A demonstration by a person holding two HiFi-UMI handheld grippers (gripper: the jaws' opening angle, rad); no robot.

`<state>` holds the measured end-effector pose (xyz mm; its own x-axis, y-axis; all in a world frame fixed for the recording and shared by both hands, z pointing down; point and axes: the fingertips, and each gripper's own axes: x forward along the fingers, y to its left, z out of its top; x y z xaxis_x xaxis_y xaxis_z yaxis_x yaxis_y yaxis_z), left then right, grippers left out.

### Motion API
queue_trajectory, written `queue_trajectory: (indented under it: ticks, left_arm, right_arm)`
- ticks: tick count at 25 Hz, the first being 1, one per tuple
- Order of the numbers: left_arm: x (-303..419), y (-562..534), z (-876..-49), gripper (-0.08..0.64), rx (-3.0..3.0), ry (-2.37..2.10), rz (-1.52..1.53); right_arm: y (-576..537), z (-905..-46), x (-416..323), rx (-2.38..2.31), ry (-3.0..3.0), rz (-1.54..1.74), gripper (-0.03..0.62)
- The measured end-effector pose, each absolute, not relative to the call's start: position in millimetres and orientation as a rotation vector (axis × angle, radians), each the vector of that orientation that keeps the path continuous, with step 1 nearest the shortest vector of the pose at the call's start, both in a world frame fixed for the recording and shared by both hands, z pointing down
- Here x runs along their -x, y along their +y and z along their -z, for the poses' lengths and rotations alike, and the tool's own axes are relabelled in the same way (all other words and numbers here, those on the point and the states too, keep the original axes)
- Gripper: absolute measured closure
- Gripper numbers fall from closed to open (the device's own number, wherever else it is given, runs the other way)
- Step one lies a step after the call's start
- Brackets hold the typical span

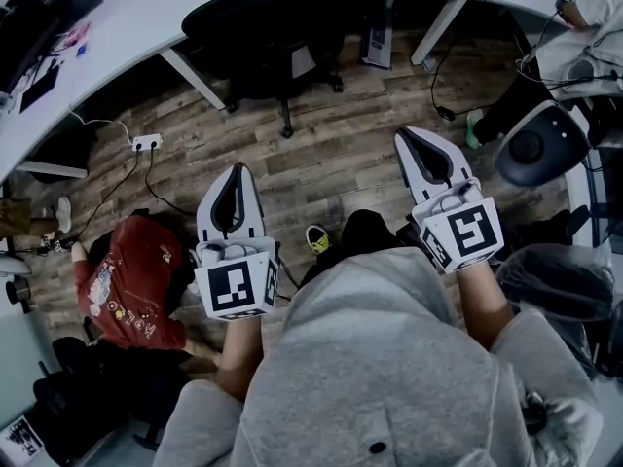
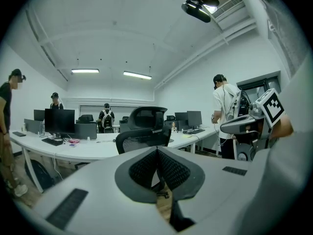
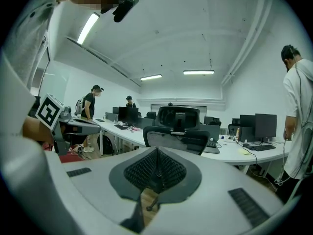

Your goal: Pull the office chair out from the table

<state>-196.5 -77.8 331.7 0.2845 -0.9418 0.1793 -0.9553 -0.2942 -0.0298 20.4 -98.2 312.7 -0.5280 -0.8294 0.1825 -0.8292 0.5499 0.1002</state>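
A black mesh-backed office chair (image 1: 277, 22) stands tucked against the curved white table (image 1: 146, 17) at the top of the head view. Both gripper views look at its back (image 2: 142, 137) (image 3: 176, 138) and headrest straight ahead, some way off. My left gripper (image 1: 237, 171) and right gripper (image 1: 413, 138) are held side by side above the wooden floor, pointing at the chair. Their jaws are shut with nothing between them. Neither gripper touches the chair.
A power strip (image 1: 146, 143) with cables lies on the floor by a table leg (image 1: 193, 78). A red bag (image 1: 131, 280) sits at the left, another dark chair (image 1: 540, 144) at the right. People stand around; monitors (image 2: 59, 121) crowd the desks.
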Motion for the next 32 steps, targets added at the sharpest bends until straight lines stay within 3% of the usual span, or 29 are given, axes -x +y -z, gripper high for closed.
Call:
queue_trajectory:
  ticks: [15, 32]
  left_arm:
    - [211, -106, -321, 0.548, -2.482, -1.848, -0.199]
    - [188, -187, -339, 0.548, -2.475, -1.832, -0.254]
  right_arm:
    - [-132, -309, -2, -1.365, -2.595, 0.103, 0.557]
    - [-228, -311, -55, -1.329, -2.495, 0.262, 0.557]
